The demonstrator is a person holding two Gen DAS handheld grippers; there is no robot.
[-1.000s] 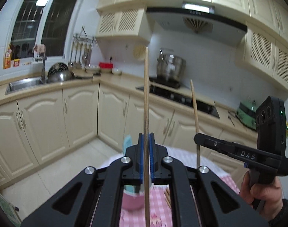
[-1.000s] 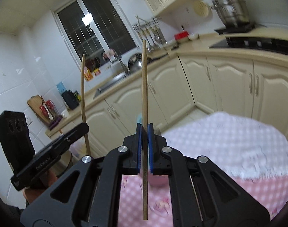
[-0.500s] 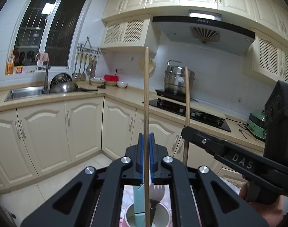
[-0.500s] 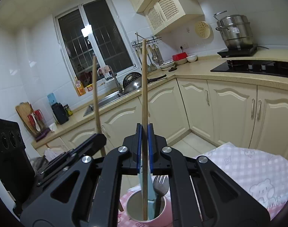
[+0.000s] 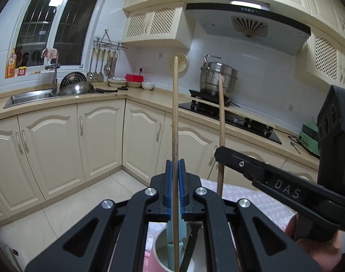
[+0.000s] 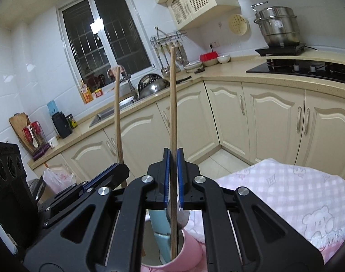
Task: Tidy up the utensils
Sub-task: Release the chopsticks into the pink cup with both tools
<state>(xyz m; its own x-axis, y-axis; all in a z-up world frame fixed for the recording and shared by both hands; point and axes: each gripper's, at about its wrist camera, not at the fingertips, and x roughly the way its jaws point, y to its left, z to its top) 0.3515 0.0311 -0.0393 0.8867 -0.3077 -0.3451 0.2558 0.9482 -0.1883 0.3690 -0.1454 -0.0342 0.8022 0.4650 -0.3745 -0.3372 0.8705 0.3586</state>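
While my left tool [image 5: 176, 190] pinches one wooden chopstick [image 5: 175, 122] upright between its blue pads, my right tool [image 6: 173, 176] pinches a second wooden chopstick [image 6: 173, 104] the same way, so both sets of jaws are pressed together on thin sticks. I take the pink cup [image 6: 190, 253] as my landmark. It stands on the pink checked cloth [image 6: 285, 195] that covers the counter, directly below both tools.

In the right wrist view the lower end of my right chopstick reaches down inside the cup's mouth. In the left wrist view the cup [image 5: 160, 249] shows its pale inner wall, and the lower end of my left chopstick also dips within its rim.

The cup already holds other things: a light blue utensil [image 6: 160, 233] standing against the cup's left side as the right camera sees it, a rounded metal utensil head [image 6: 183, 217] at the top of the cup whose type I cannot make out here, and a dark handle [image 5: 190, 247] seen from the left camera.

Each camera also catches the other tool beside the cup with its own chopstick rising above it. A hand [image 5: 317, 249] grips the right tool's handle.
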